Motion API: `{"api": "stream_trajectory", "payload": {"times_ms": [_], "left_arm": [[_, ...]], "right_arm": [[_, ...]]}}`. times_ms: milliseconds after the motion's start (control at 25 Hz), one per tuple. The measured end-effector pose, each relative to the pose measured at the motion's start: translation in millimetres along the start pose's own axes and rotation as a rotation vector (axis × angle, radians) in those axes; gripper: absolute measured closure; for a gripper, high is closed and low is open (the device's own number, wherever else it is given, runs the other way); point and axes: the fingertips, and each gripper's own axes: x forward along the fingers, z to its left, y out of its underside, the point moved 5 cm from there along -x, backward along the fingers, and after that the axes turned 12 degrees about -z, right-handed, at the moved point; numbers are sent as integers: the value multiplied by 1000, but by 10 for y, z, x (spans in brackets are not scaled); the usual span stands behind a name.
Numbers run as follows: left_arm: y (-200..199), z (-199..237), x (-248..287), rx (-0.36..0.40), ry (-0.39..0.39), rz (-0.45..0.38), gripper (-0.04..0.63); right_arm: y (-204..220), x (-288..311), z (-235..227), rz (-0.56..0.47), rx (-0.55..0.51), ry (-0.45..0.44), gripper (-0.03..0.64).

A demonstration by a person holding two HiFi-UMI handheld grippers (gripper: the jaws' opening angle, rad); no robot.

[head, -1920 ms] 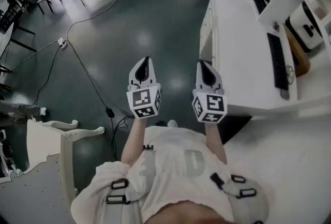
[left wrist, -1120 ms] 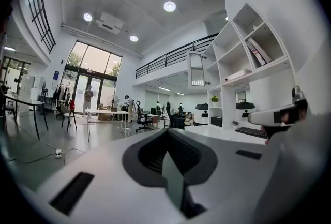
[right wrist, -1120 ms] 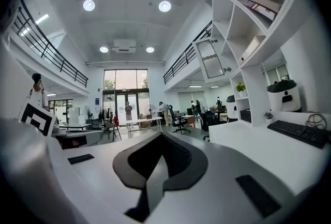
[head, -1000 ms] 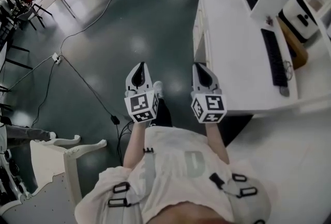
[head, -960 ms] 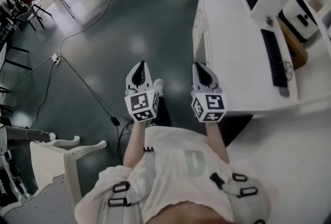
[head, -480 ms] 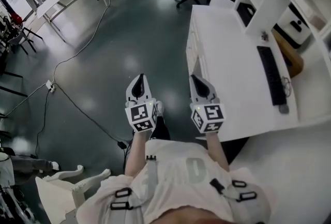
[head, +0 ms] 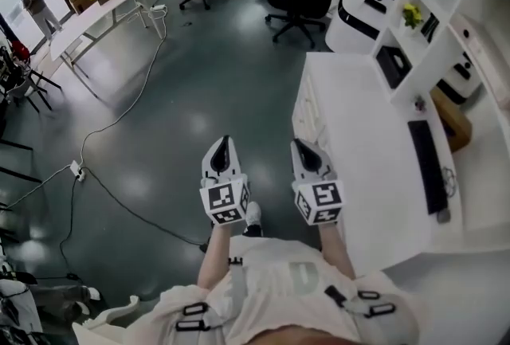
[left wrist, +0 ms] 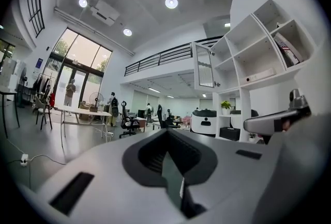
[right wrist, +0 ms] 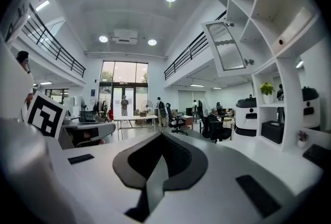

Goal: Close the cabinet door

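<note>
**Left gripper** [head: 222,150]: jaws pressed together, nothing between them. It is held roughly level over the floor [head: 159,120], pointing up the room.

**Right gripper** [head: 303,150]: jaws also closed and empty. The bench [head: 358,120] edge lies just to their right.

**Door** [right wrist: 227,46]: glazed, standing open off the top of the shelf unit [right wrist: 289,88]. It is high, to the right of the right jaws and well ahead of them. From the left jaws it is also up and right, but farther off. Nothing touches it.

**Step in hand (judgement):** approach only; closing has not begun.
- Get nearer along the bench front, then lift the right gripper to the door's free edge.
- No grasp is needed. Keep the jaws closed and push with the tips or a flat side.
- Press far from the hinge and square to the pane. I cannot tell the hinge side from here, so confirm it up close.
- Ease off at the end so the door seats without rebounding.
- Keep the left gripper clear of the swing.

**Containers, all right of the right jaws:**
- One shelf compartment holds a plant [head: 411,14].
- The compartment nearer the jaws holds a dark flat item [head: 392,64].
- The bench carries a keyboard [head: 428,164] and a brown box [head: 451,116].
- I cannot make out what is in the compartment the door covers.
</note>
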Motion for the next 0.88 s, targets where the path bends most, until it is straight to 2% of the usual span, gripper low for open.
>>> {"api": "stream_trajectory", "payload": {"times_ms": [200,360,520,680,880], "left_arm": [[30,403,670,-3,18,-4,591],[87,686,1122,-33,5,-3,591],[-18,769,1489,-23,25,-33,591],[-119,835,1701,-11,21,-66,591],[-42,764,1897,-27,27,-50,591]], "right_arm": [[-16,739,3,-2,-17,1,612],[14,1218,-40,15,-41,0,613],[34,1578,-47,44,-95,1,612],[3,1840,-64,17,-67,-10,612],[-17,2097,-243,-26,-53,3,612]]}}
